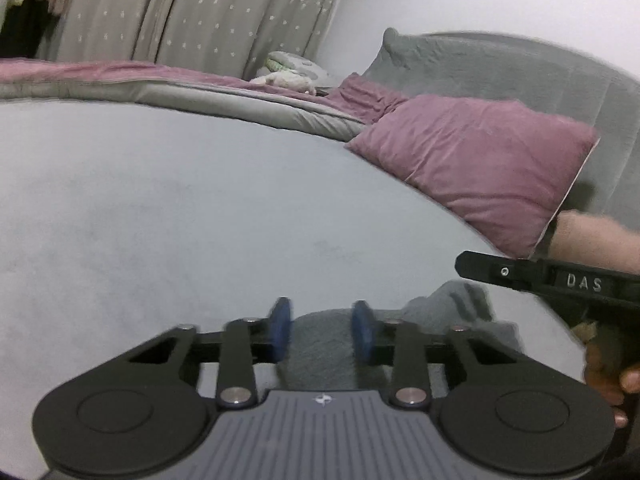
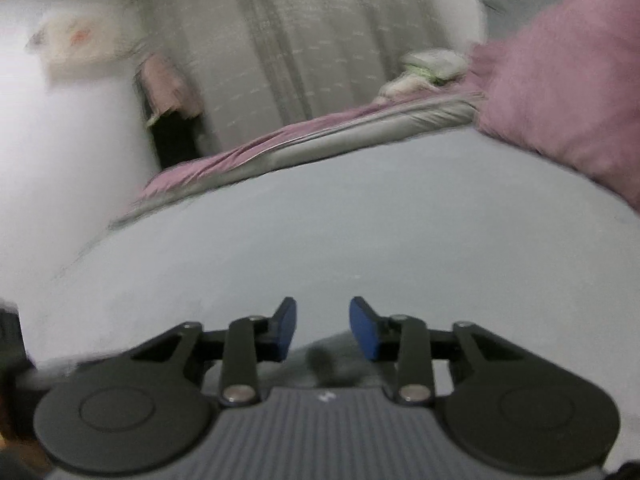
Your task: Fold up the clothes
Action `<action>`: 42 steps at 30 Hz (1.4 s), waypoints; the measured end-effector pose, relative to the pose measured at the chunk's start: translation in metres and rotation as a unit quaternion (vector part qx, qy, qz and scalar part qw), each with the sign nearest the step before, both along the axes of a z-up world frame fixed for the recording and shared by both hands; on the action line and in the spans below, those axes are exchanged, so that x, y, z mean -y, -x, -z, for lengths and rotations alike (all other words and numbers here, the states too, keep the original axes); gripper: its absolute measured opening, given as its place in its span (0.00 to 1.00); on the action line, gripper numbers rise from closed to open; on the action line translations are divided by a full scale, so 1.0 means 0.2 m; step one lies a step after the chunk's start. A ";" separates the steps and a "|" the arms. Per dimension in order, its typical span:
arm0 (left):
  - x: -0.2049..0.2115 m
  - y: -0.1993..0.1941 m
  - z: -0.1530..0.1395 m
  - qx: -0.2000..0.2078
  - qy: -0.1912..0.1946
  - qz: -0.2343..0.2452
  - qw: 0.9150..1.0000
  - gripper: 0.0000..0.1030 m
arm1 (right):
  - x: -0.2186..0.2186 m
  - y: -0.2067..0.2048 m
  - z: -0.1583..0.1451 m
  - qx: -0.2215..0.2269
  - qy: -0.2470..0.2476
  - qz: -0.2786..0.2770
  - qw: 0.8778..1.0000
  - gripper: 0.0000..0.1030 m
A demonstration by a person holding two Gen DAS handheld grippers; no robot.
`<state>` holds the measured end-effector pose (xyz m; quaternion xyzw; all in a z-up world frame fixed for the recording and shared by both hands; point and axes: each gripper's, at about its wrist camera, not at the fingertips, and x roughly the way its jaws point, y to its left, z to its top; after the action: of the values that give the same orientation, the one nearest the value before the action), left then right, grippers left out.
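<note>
Holding a gripper in each hand, I look across a big pale grey sheet [image 1: 168,208] on the bed. My left gripper [image 1: 322,334] has its two blue pads [image 1: 280,330] spread apart with a gap between them, and nothing is pinched there. Low behind that gap lies a grey piece of clothing [image 1: 324,344], bunched up on the sheet, with a bumpy part reaching off to the right (I cannot tell what kind of clothing it is).

My right gripper [image 2: 323,330] is spread apart too, and it pinches nothing. Under its blue pads I see a bit of the same grey cloth, close to the tool, but that view is blurry. In the left view my right hand [image 1: 608,368] shows at the right edge, wrapped around the black handle [image 1: 560,280] with letters on it.

A pink pillow [image 1: 476,164] rests at the far right of the sheet, leaning on a grey headboard [image 1: 500,68]. A pink and grey blanket [image 1: 248,92] lies along the far side of the bed. Some folded pale things [image 1: 292,68] sit in the far corner. Grey curtains [image 1: 200,12] with small white dots hang behind it all.
</note>
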<state>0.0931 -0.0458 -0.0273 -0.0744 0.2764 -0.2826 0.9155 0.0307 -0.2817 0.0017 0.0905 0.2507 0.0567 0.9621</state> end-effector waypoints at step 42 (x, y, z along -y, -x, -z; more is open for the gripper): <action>0.23 0.41 -0.12 0.053 -0.141 0.064 0.987 0.37 | 0.01 0.19 0.01 -0.050 0.030 0.024 0.998 0.33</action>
<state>0.0118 -0.0920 -0.0039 0.0882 0.2685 -0.3029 0.9101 -0.0064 -0.2827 -0.0007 0.0706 0.2977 0.0220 0.9518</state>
